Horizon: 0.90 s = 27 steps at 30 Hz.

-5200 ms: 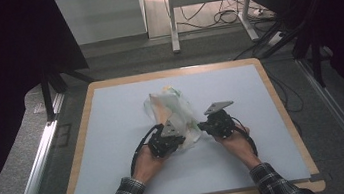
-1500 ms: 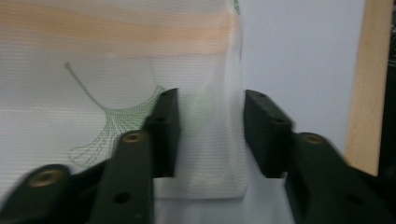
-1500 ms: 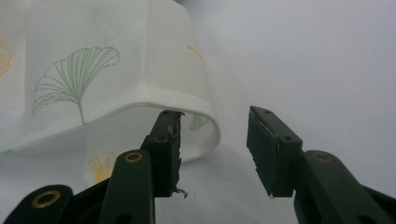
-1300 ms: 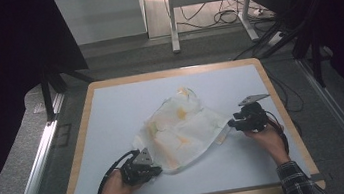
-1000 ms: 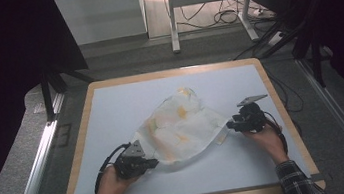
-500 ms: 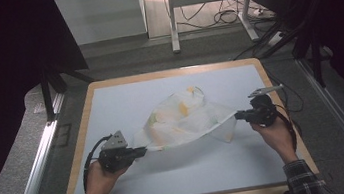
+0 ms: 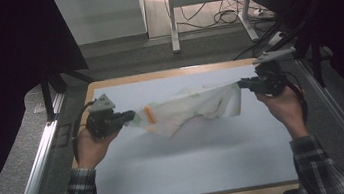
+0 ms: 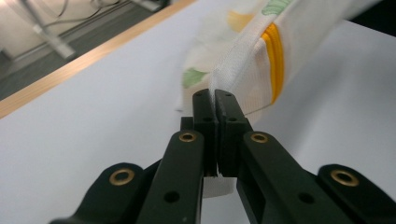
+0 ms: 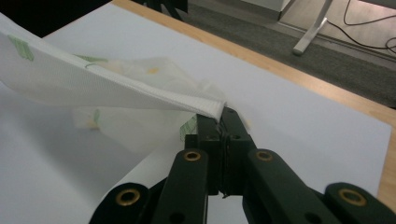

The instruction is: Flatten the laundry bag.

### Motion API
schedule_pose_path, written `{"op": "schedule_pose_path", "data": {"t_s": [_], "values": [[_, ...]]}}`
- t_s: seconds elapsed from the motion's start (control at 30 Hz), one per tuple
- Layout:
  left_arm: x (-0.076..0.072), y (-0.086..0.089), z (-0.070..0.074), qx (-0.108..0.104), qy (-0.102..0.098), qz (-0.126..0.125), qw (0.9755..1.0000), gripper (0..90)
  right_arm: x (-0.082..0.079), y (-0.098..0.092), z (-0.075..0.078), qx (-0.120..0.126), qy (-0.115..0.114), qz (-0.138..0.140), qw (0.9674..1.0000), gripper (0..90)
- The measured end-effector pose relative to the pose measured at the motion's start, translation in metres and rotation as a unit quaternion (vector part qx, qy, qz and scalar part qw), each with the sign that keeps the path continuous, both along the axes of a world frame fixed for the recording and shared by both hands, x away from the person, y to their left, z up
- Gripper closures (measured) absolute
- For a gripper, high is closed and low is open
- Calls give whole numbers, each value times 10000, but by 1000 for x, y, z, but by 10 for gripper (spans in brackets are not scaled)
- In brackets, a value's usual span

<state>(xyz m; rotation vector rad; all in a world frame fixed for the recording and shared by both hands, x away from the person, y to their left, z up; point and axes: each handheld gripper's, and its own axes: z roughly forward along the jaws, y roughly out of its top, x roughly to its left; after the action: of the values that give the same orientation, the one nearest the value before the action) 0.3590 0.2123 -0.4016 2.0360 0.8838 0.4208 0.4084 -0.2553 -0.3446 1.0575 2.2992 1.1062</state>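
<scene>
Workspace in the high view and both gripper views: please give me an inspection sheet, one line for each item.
Surface: white board with wooden rim, bare around the cloth.
Job's things: white printed cloth stretched between both grippers, lifted, middle sagging.
Clutter: nothing seen.
Grippers: left hand-held gripper shut on one cloth edge; right hand-held gripper shut on the opposite hem.
Cables: black cable loops at the left hand; loose wires on the floor.
Surroundings: metal stand, grey floor, dark sides.

White mesh cloth (image 7: 196, 108) w/ orange stripe, green & yellow prints, white table (image 7: 194, 164), wood edge, black tools
</scene>
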Motion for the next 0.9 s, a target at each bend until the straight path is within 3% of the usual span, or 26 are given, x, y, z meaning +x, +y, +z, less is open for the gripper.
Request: {"op": "schedule_pose_path", "data": {"t_s": [0.07, 0.1, 0.13, 0.2, 0.23, 0.27, 0.43, 0.53, 0.57, 0.63, 0.67, 0.7, 0.9], "values": [[16, 2, -5, 50, 95, 206, 9997, 890, 16, 8, -7, 34, -9, -55, 10000, 875], [16, 2, -5, 50, 95, 206, 9997, 890, 23, 13, -11, 42, -10, -92, 9999, 872], [27, 3, -13, 151, 177, 416, 9989, 889, 29, 16, -16, 34, -25, -125, 9999, 852], [37, 5, -23, 303, 306, 655, 9969, 889, 39, 23, -27, -6, -10, -244, 9997, 776], [37, 5, -23, 303, 306, 655, 9969, 890, 42, 26, -33, 12, 54, -245, 9997, 735], [46, 10, -35, 344, 459, 870, 9946, 889, 44, 28, -38, 46, 89, -239, 9997, 692], [58, 29, -72, 541, 975, 1263, 9857, 890, 40, 28, -59, 37, 205, -88, 9997, 611], [58, 40, -93, 605, 1226, 1394, 9808, 890, 37, 20, -71, 130, 336, -121, 9993, 599], [58, 40, -93, 605, 1226, 1394, 9808, 890, 37, 16, -75, 172, 382, -147, 9990, 594], [55, 48, -107, 722, 1366, 1421, 9777, 890, 34, 11, -84, 319, 534, -146, 9980, 587], [55, 48, -107, 722, 1366, 1421, 9777, 890, 34, 11, -84, 319, 534, -146, 9980, 587], [52, 51, -114, 742, 1415, 1437, 9766, 889, 31, 6, -95, 441, 667, -107, 9967, 566], [45, 56, -121, 747, 1417, 1370, 9775, 888, 17, 10, -130, 699, 952, 161, 9929, 437]]}}
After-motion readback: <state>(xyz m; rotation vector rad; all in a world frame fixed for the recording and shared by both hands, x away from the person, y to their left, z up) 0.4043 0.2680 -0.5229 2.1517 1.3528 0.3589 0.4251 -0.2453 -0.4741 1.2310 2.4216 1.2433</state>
